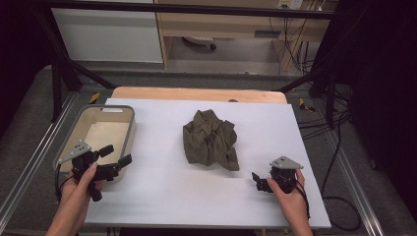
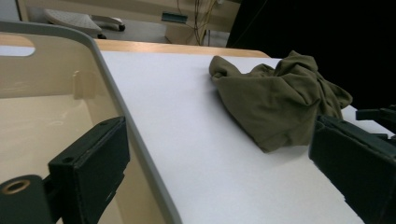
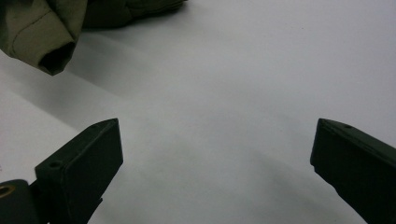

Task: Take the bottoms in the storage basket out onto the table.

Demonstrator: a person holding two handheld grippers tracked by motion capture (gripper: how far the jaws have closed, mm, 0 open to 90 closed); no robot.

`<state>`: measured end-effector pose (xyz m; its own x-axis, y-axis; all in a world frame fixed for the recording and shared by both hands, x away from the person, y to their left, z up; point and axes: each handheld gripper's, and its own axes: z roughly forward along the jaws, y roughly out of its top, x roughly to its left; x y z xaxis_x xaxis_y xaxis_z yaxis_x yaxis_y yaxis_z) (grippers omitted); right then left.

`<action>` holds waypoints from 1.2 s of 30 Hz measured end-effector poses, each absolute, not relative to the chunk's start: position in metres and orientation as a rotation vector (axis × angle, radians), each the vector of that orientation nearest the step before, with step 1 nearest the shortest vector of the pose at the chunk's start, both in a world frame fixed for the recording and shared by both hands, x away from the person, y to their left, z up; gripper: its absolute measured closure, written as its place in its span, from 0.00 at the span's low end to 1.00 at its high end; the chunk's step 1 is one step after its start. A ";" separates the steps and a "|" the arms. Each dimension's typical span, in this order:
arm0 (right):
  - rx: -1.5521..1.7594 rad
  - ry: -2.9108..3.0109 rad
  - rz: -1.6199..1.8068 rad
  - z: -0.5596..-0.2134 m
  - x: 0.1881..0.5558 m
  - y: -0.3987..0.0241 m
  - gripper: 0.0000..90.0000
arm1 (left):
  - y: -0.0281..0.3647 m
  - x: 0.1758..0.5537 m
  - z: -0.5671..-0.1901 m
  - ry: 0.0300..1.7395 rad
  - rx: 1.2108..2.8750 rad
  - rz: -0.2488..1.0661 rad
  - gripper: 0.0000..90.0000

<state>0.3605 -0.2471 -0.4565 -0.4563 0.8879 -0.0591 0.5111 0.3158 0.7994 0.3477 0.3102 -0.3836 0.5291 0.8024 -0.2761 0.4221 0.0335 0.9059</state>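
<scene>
On the worktop (image 1: 196,196) in front of me, a crumpled garment (image 1: 210,139) lies near the middle, and a bin (image 1: 129,142) sits at the left edge. My left tongs (image 1: 115,156) hover at the bin's near right corner. My right tongs (image 1: 257,181) are low over the worktop, right of the garment and nearer me.

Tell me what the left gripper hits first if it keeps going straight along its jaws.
Probably the olive garment: the left gripper, jaws open, points from the bin rim across bare white tabletop toward it. Depth is unclear.
</scene>
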 end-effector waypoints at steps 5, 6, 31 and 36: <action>1.233 2.098 0.999 -0.456 0.359 -0.246 0.03 | 0.317 0.346 -0.385 1.085 1.591 0.423 0.06; 1.232 2.098 0.999 -0.456 0.359 -0.246 0.03 | 0.318 0.346 -0.385 1.085 1.591 0.425 0.06; 1.176 2.080 1.081 -0.449 0.350 -0.249 0.03 | 0.333 0.341 -0.374 1.036 1.657 0.489 0.06; 1.166 2.067 1.101 -0.445 0.343 -0.247 0.03 | 0.344 0.335 -0.376 1.036 1.692 0.515 0.06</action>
<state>0.3426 -0.2472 -0.4452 -0.4945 0.8679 -0.0469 0.4452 0.2993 0.8439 0.3346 0.3444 -0.3758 0.5350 0.8322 -0.1457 0.3867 -0.0879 0.9180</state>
